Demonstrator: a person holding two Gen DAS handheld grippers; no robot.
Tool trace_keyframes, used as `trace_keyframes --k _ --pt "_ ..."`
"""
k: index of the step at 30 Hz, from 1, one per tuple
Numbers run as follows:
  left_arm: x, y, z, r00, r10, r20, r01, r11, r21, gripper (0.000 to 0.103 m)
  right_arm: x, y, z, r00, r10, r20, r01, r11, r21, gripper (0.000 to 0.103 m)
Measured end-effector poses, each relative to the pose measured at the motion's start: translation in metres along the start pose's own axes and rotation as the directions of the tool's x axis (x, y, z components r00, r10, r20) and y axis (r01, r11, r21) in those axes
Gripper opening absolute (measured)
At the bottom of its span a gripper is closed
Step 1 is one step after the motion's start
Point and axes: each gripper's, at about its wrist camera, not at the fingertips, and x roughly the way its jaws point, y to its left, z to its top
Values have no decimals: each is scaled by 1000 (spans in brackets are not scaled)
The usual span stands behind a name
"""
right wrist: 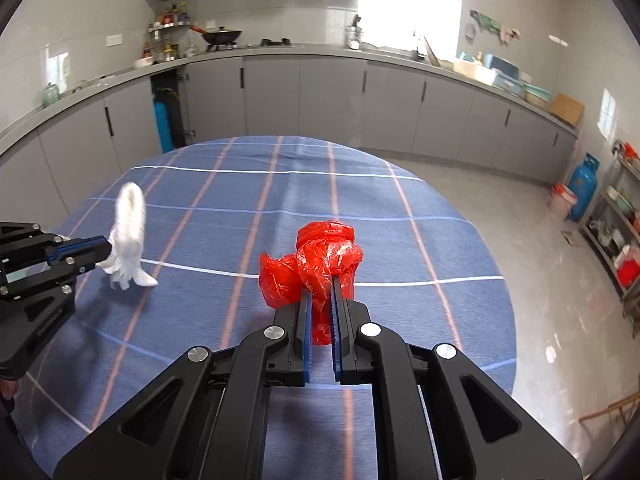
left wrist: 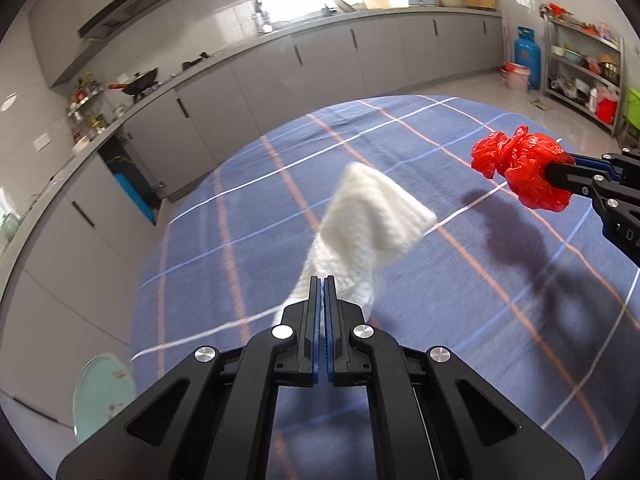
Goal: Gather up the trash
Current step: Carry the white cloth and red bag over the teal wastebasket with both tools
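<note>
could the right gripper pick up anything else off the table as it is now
Probably not. The right gripper is already shut on the crumpled red plastic bag, so its jaws are full. The left gripper is likewise shut on the white paper towel.

Round table (right wrist: 460, 240) under a blue cloth (left wrist: 240, 240) crossed with white and orange lines — grey tiled floor (right wrist: 532, 248) beneath

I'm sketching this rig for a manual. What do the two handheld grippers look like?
Both match. The left gripper and right gripper have angular black plastic bodies with triangular cut-outs, round silver bolt heads at the pivots, and two straight black fingers lined with ridged blue pads. No cables show.
</note>
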Motion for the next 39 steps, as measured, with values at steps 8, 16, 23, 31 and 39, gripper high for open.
trace_keyframes --k 8,16,23,31,39 --pt "-35 30 -17 998 48 43 -46 998 -52 2 -17 29 6 999 47 28 -45 998 -48 8" --pt "-61 61 -35 986 164 34 -160 982 -100 2 -32 61 10 995 88 53 -82 991 -104 8" --pt "-75 76 -49 978 208 24 -203 970 -133 2 -42 90 11 989 133 67 -122 981 -149 8" --pt "-92 102 -65 964 266 13 -259 947 -190 2 -51 127 15 979 188 80 -167 962 -217 8" --pt "-106 132 -82 947 322 0 -312 918 -244 2 -53 161 23 969 231 84 -201 942 -271 8"
